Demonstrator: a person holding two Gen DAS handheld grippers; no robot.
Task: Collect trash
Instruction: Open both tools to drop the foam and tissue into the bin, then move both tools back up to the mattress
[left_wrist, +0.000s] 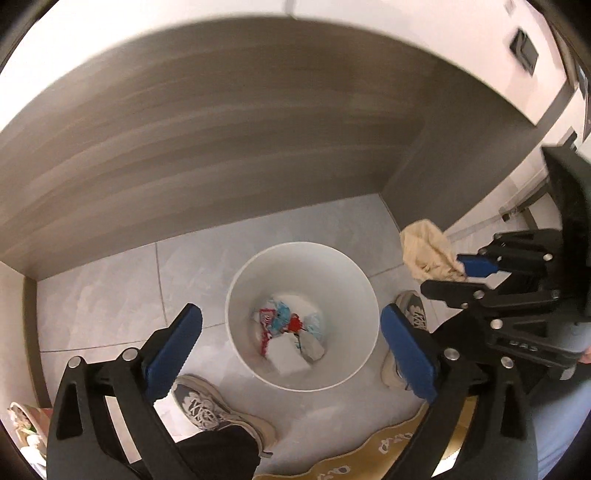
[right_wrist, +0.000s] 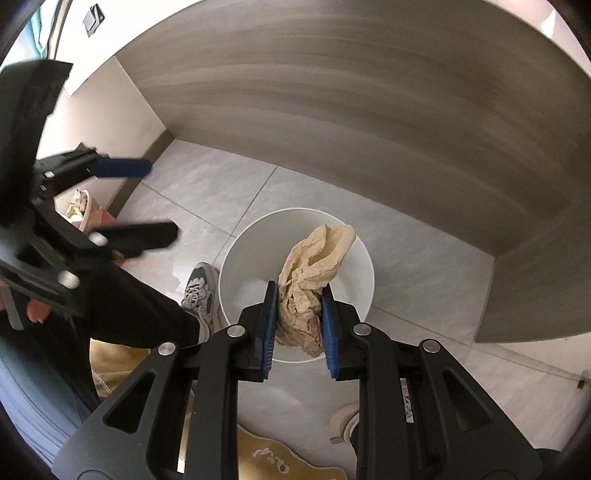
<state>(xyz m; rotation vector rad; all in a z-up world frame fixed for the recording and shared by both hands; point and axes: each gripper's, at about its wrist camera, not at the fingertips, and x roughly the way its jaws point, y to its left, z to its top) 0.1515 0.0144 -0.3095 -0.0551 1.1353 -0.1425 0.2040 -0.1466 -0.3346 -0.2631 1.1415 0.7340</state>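
Right gripper (right_wrist: 299, 325) clamps a crumpled beige paper wad (right_wrist: 312, 280) above the white bin (right_wrist: 236, 258), wad's long axis running forward past the fingers | left gripper (left_wrist: 291, 347) spread wide, holding nothing, over the bin | yellow mat (right_wrist: 266, 454) lettering unreadable

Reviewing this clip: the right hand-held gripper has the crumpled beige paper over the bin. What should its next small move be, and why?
Probably open the right hand-held gripper and let go. The crumpled beige paper is clamped between its blue pads and, in the right wrist view, hangs over the mouth of the white bin, which already holds wrappers. The left hand-held gripper is open and empty, clear of the drop.
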